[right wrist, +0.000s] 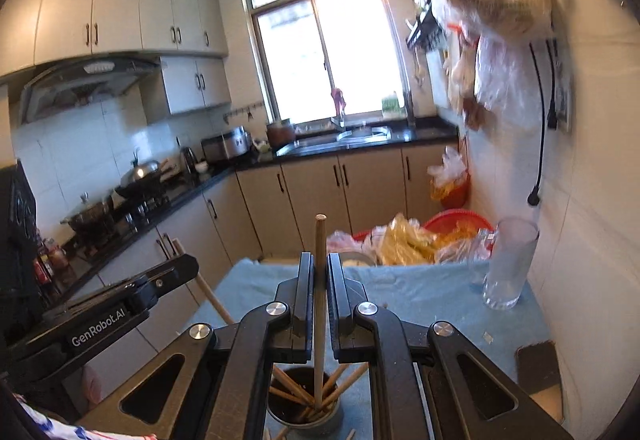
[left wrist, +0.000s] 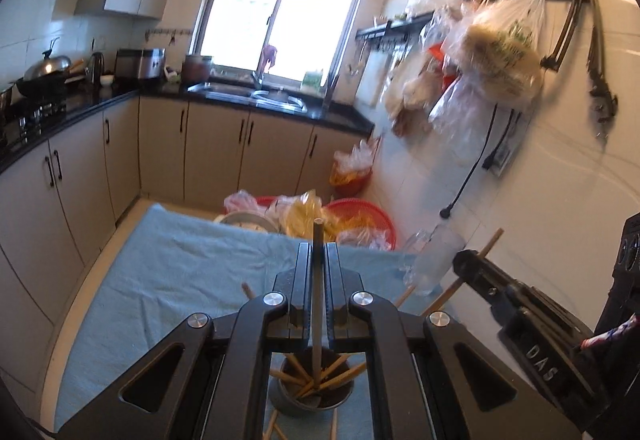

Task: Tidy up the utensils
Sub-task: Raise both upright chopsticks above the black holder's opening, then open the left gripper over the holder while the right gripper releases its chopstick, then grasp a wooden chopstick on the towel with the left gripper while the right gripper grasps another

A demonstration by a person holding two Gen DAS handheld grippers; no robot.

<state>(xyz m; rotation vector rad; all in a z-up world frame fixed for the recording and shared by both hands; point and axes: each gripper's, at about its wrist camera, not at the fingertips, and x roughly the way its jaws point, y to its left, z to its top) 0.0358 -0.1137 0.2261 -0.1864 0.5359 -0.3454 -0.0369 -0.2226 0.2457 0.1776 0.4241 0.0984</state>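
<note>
Each gripper, left (left wrist: 319,252) and right (right wrist: 320,260), was clamped on a chopstick (left wrist: 318,280) standing upright, lower end inside the cup (right wrist: 304,418) directly beneath.

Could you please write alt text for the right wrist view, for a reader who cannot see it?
The right tool is shut on an upright wooden chopstick above a metal cup holding more chopsticks, on a table under a blue cloth. The left tool, at left, grips another chopstick; a clear glass pitcher stands at right, kitchen counters and a window behind.
</note>
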